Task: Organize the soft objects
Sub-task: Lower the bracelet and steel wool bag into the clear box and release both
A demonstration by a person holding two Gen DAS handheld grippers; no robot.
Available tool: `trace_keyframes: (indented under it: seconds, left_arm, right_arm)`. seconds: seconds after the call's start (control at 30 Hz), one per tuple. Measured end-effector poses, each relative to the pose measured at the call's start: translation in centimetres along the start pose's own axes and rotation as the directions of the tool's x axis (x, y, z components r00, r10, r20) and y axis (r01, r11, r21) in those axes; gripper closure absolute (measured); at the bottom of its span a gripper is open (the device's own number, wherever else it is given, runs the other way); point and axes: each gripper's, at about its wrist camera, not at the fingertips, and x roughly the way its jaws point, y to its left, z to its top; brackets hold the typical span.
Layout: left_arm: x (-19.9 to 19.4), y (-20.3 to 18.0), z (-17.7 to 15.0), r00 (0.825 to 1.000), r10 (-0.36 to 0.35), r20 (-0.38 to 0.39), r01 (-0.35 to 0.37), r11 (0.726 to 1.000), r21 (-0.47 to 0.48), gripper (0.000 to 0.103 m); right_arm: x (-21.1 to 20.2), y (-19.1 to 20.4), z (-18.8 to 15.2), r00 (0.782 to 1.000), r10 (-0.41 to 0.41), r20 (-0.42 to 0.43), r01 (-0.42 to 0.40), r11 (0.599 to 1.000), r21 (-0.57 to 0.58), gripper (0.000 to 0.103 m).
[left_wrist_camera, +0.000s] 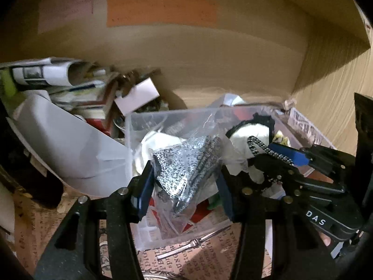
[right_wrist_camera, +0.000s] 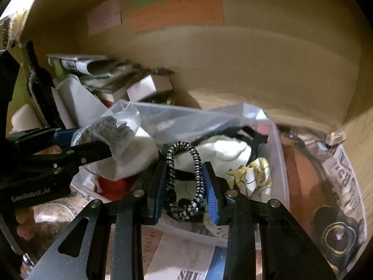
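A clear plastic bin holds white cloth, a yellow patterned cloth and something red. My left gripper is shut on a clear plastic bag with speckled black-and-white fabric, held over the bin's left side. My right gripper is shut on a loop of black-and-white braided cord over the bin's middle.
The bin sits on newspaper inside a cardboard box with coloured labels. To the left lie rolled papers, a white sheet and a small white box. A bagged dark round object lies at the right.
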Motion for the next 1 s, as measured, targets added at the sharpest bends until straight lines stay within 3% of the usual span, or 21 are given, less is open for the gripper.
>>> trace_keyframes:
  seconds: [0.03, 0.1, 0.2, 0.37, 0.67, 1.0]
  left_arm:
    - [0.2, -0.1, -0.1, 1.000, -0.004, -0.010, 0.004, 1.000, 0.003, 0.050]
    - [0.7, -0.1, -0.3, 0.999, -0.017, -0.039, 0.017, 1.000, 0.002, 0.042]
    - [0.9, 0.1, -0.4, 0.998, -0.040, -0.052, 0.039, 0.999, -0.006, 0.037]
    - [-0.2, 0.1, -0.4, 0.999, -0.037, -0.023, 0.036, 0.999, -0.010, 0.025]
    - [-6.6, -0.1, 0.5, 0.986, -0.003, 0.168, 0.003, 1.000, 0.001, 0.022]
    - [-13.8, -1.2, 0.5, 0.931, 0.025, 0.364, -0.032, 0.999, 0.014, 0.014]
  right_arm:
    - [0.3, -0.1, -0.1, 1.000, 0.019, 0.005, -0.019, 1.000, -0.012, 0.073]
    - [0.6, -0.3, -0.2, 0.999, 0.026, -0.018, -0.026, 1.000, -0.005, 0.059]
    - [0.4, -0.3, -0.3, 1.000, 0.019, -0.018, -0.019, 1.000, -0.009, 0.047]
    - [-0.7, -0.3, -0.2, 1.000, 0.011, 0.004, -0.011, 1.000, -0.015, 0.042]
    - [-6.1, -0.5, 0.9, 0.989, 0.022, 0.143, -0.021, 1.000, -0.009, 0.042]
    - [-14.4, 0.1, 1.8, 0.933, 0.029, 0.358, -0.025, 1.000, -0.016, 0.039]
